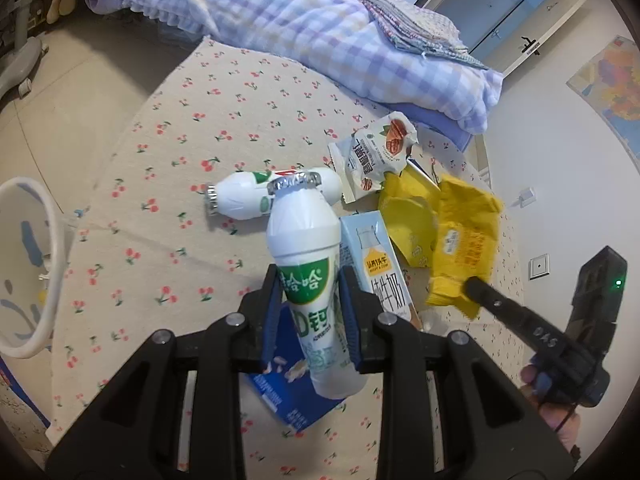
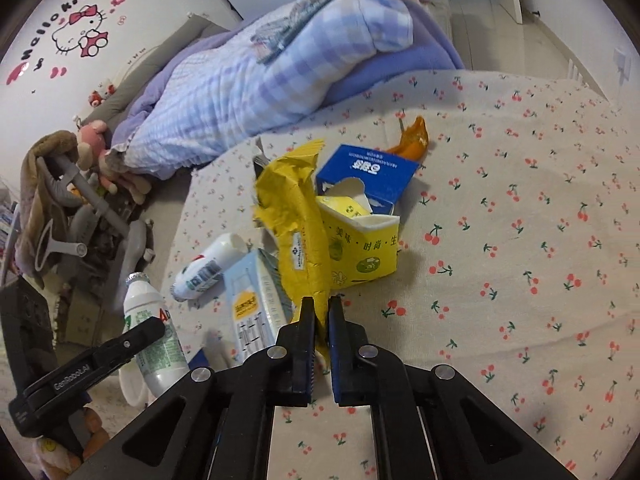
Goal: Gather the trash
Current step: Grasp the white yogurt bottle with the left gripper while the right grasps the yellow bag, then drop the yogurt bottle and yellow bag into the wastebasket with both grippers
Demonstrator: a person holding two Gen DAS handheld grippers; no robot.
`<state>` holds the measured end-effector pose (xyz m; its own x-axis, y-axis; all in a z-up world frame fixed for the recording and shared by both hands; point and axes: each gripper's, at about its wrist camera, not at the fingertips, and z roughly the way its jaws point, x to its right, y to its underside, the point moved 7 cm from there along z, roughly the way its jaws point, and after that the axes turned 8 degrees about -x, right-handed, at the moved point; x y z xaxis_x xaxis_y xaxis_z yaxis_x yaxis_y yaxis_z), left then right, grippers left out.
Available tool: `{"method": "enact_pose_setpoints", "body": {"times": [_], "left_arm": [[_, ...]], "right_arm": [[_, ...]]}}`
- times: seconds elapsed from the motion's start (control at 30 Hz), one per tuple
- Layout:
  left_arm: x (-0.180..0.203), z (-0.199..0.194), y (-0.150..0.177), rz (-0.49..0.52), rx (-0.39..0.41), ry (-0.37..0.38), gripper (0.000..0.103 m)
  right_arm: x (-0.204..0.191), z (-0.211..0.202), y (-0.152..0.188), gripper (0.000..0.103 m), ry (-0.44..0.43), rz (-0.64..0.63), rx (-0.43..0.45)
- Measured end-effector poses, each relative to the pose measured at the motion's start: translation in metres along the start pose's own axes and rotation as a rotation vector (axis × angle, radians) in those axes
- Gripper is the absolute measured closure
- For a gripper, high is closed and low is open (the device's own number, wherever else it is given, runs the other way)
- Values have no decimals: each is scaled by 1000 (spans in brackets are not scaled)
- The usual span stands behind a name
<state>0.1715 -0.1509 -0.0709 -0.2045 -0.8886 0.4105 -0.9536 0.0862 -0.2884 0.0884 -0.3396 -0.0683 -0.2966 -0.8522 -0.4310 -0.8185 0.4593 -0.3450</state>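
My left gripper (image 1: 308, 280) is shut on a white drink bottle with a green label (image 1: 306, 264) and holds it upright above the cherry-print bedsheet (image 1: 160, 184). The bottle also shows in the right wrist view (image 2: 150, 332). My right gripper (image 2: 320, 304) is shut on a crumpled yellow wrapper (image 2: 296, 220), which also shows in the left wrist view (image 1: 464, 240). A second white bottle (image 1: 256, 196) lies on its side. A light blue milk carton (image 1: 380, 264), a white snack packet (image 1: 376, 152), a yellow torn carton (image 2: 360, 244) and a dark blue box (image 2: 364, 168) lie around.
A white bin (image 1: 28, 264) stands at the left beside the bed. A checked blue quilt (image 1: 320, 32) lies across the back. An orange peel (image 2: 416, 140) lies behind the blue box. Grey stroller parts and soft toys (image 2: 72, 200) crowd the floor.
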Motion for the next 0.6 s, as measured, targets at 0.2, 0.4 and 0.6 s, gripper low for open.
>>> {"method": "enact_pose_setpoints", "body": {"times": [0.2, 0.4, 0.6], "left_arm": [[-12, -17, 11, 16, 23, -18, 73], [-32, -36, 21, 17, 46, -38, 73], [-61, -51, 28, -1, 60, -73, 73]], "right_arm": [[-8, -33, 9, 97, -18, -27, 45], [-26, -47, 23, 97, -43, -47, 53], [-52, -42, 40, 97, -87, -68, 12]]}}
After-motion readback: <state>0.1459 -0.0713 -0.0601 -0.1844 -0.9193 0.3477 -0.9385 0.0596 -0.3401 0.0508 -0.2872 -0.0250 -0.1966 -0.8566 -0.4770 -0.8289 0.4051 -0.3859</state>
